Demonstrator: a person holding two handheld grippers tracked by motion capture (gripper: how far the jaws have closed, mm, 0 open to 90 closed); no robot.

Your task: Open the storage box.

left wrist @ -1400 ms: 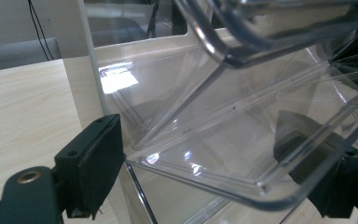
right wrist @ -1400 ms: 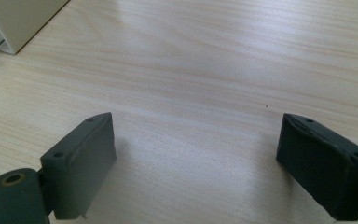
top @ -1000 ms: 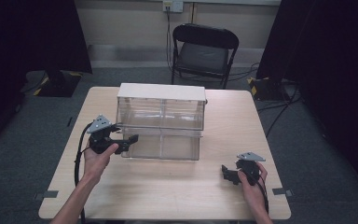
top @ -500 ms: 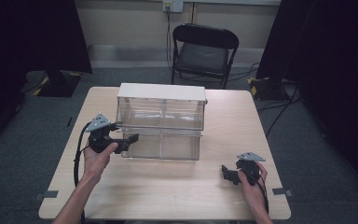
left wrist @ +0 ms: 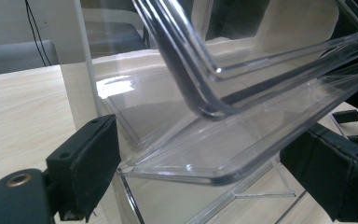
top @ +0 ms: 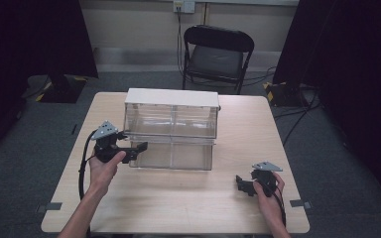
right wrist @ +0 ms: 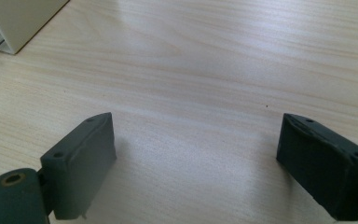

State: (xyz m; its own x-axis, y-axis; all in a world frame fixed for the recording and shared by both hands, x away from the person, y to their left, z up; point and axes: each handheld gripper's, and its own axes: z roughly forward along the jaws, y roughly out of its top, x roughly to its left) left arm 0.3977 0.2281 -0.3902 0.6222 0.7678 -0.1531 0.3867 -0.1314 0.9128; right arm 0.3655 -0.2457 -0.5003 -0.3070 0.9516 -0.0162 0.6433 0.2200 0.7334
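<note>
Counter (top: 178, 208) of pale wood carries a clear plastic drawer unit (top: 171, 130) with a white top, set toward the far middle in the high view. Left gripper (top: 138, 147) is held level at the unit's lower left front corner, its fingers reaching in at the lower drawer (top: 171, 154), which sits slightly forward of the tier above. Right gripper (top: 240, 183) rests low over the near right part of the counter, well apart from the unit. Left gripper view: the clear rim of the lower drawer (left wrist: 200, 170) runs between the two black fingers (left wrist: 91, 163), with a gap visible on each side, so the pads stand spread around the rim and do not press on it; the jaws have just been closing a little after opening, the rim between them. The upper drawer's clear front (left wrist: 242, 60) hangs above. Right gripper view: fingers (right wrist: 86, 158) stand wide apart over bare counter (right wrist: 205, 70), nothing between them; a corner of the unit's white side (right wrist: 18, 18) shows at top left.
</note>
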